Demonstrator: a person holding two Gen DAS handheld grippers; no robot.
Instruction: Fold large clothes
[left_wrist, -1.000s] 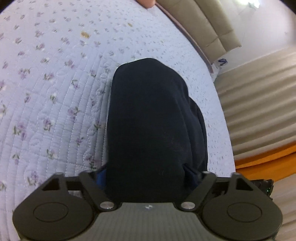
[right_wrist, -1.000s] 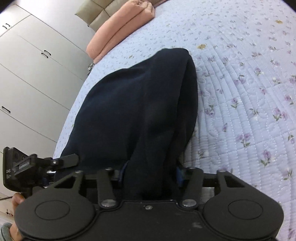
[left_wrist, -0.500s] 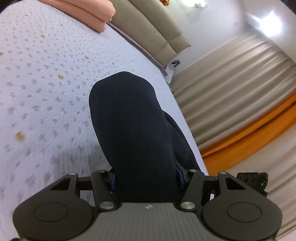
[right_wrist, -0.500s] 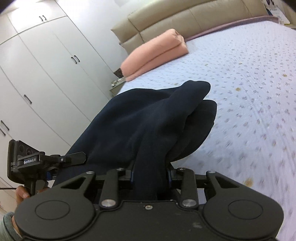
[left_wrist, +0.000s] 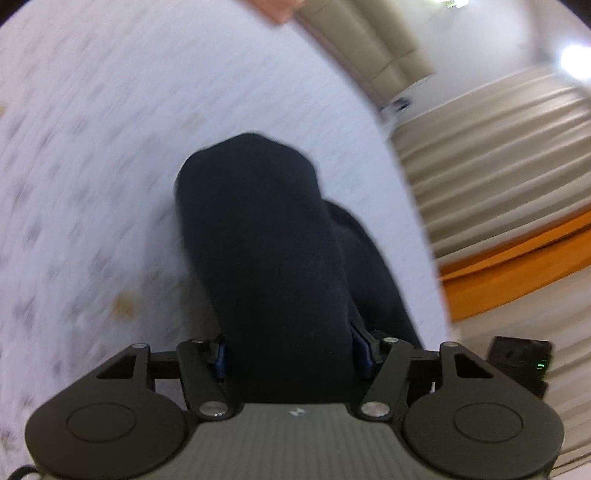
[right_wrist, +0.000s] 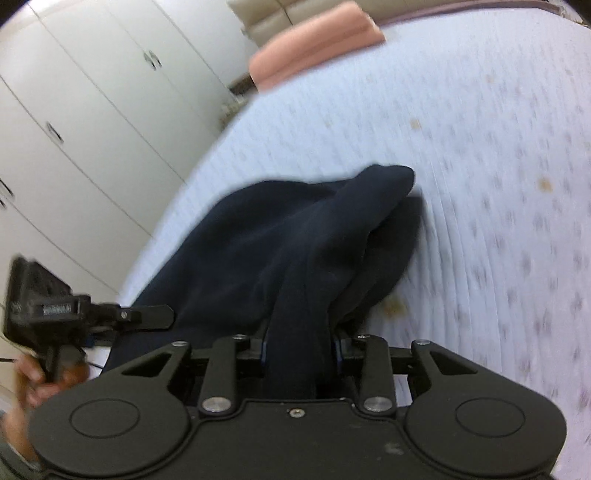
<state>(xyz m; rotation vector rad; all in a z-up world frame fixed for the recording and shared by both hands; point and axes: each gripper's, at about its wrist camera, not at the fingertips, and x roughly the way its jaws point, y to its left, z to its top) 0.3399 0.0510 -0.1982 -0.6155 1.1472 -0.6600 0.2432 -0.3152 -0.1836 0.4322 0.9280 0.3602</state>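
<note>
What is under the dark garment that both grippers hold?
Under the dark garment lies the flowered bedspread; its far end hangs close above it. The part of the bedspread directly below the cloth is covered. Left gripper and right gripper are clamped on the cloth.

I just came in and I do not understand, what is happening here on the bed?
A person is folding a dark garment with two handheld grippers. The left gripper and the right gripper are each shut on a bunch of the cloth, which is held up over the floral bedspread. Both views are blurred by motion. A pink folded item lies near the headboard.
</note>
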